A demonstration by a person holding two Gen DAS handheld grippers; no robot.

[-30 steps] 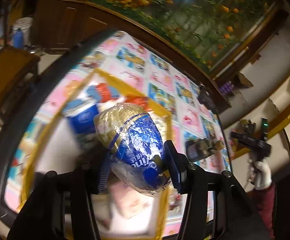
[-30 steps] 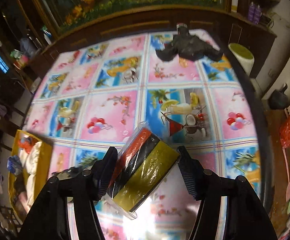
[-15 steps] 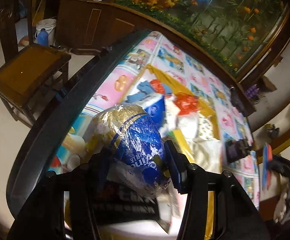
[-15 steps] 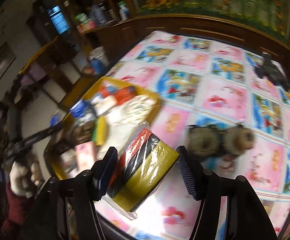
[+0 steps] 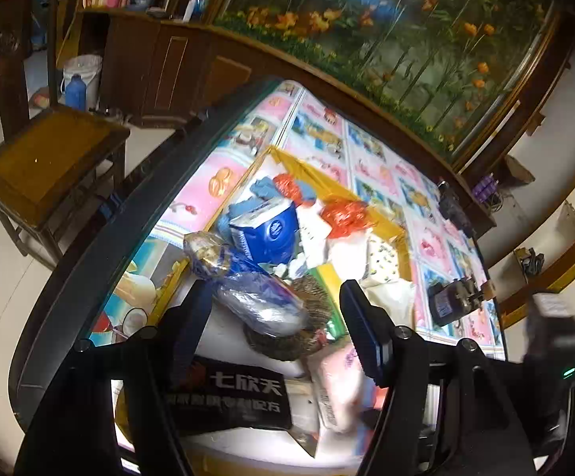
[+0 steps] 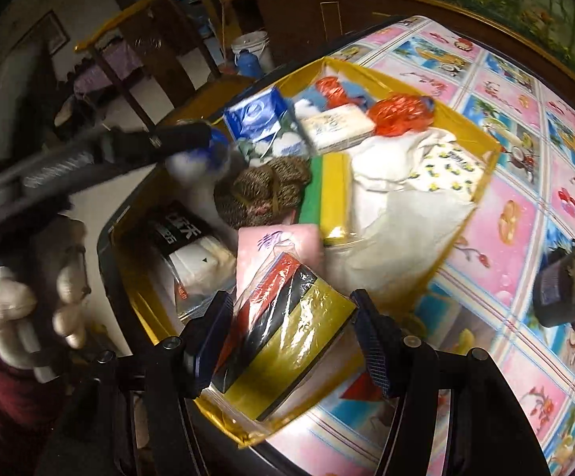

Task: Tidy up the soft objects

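Over the yellow bin (image 6: 482, 166), the left hand-held gripper (image 5: 275, 309) has just opened off its foil bag (image 5: 248, 289); the right hand-held gripper (image 6: 287, 337) clamps a striped pack (image 6: 287, 337).

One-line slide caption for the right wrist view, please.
Right gripper carries a wrapped red, black and yellow pack over the filled yellow box.

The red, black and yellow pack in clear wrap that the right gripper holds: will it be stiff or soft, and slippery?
The wrapped pack probably gives a little, as the right gripper pinches it yet it keeps its block shape. Its glossy film looks slippery, and the loose film edges would likely crumple. It seems light for its size.
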